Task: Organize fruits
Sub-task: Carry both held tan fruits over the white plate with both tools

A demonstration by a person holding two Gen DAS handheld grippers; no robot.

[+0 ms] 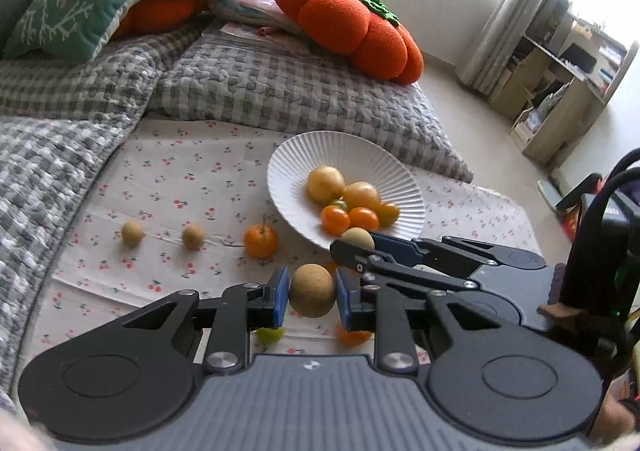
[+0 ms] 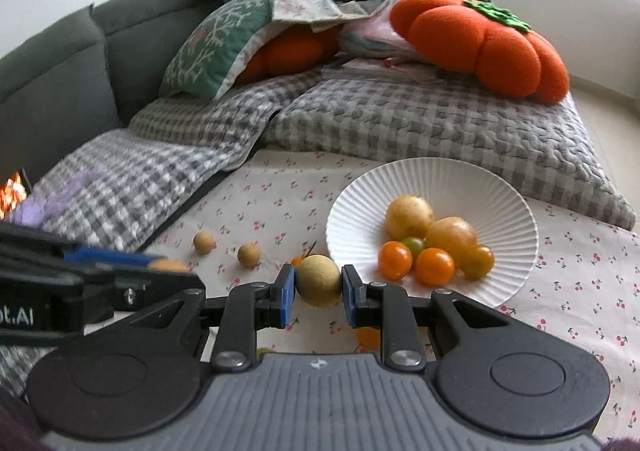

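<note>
While each claw, left claw (image 1: 311,297) and right claw (image 2: 318,287), is clamped on a small round tan fruit (image 1: 312,290) above the cherry-print cloth (image 1: 192,187) near the white ribbed plate (image 1: 360,155), these fruits look light, firm and smooth; the grip across the middle seems right.

Open cloth (image 1: 192,187) lies left of the white plate (image 1: 288,155), clear up to the checked quilt (image 1: 248,91), which bounds the far side. Two small brown fruits (image 1: 133,233) and an orange fruit (image 1: 261,241) sit in a row across the near approach. The plate's far half is bare; its near half is crowded with fruit. The right gripper (image 1: 354,247) blocks the plate's near rim.
</note>
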